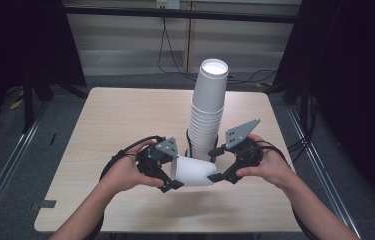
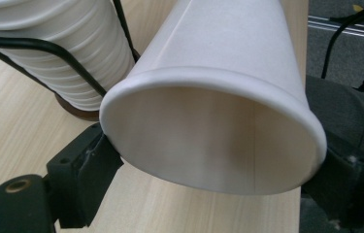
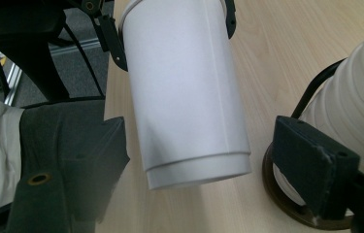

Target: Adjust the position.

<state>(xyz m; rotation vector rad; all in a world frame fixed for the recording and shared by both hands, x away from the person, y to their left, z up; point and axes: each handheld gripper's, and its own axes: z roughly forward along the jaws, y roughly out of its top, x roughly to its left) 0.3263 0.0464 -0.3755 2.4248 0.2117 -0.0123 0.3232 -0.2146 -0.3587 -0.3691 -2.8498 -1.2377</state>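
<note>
- A white paper cup (image 1: 193, 171) is lying on its side, held level just above the wooden table (image 1: 120, 120), between the two grippers and right in front of the tall stack of cups (image 1: 207, 107).
- The left gripper (image 1: 173, 175) is holding the cup at its wide rim. In the left gripper view its black jaws are sitting one on each side of the rim (image 2: 208, 80), touching it, and the open mouth of the cup is facing that camera.
- The right gripper (image 1: 217, 162) is standing at the cup's bottom end. In the right gripper view its two jaws are standing apart, with the cup's base (image 3: 196, 172) lying between them and a clear gap showing on either side, so it is gripping nothing.
- The stack of cups is standing upright in a black wire holder (image 2: 48, 48) on a dark round base (image 3: 286, 204), leaning a little at the top.
- A person's hands are wrapping both grippers, forearms coming in from the near edge of the table.
</note>
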